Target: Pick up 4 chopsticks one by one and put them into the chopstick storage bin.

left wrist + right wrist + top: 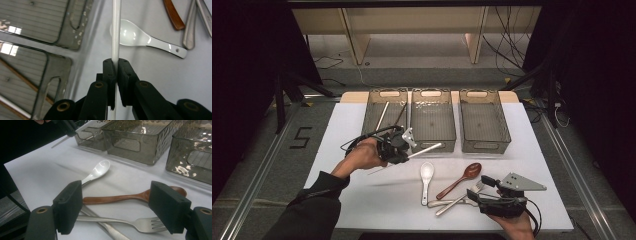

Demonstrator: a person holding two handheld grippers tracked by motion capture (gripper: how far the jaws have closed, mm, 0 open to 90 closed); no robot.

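Note:
My left gripper (398, 148) is shut on a thin white stick (426, 149) and holds it above the table, in front of the left bin (371, 116). In the left gripper view the white stick (116, 30) runs straight up between the pads (110, 72). Below it lies a white ceramic spoon (135, 36). My right gripper (477, 187) stands open at the near right; its pads (70, 205) flank a wooden spoon (117, 198) and a metal fork (135, 222). The white spoon (427, 175), wooden spoon (462, 179) and fork (457, 200) lie on the white table.
Three grey see-through bins (433, 135) stand in a row at the back of the table. The left one has several sticks (382, 115) in it. Another metal utensil (110, 230) lies crossed under the fork. The far bins (135, 140) stand beyond the spoons.

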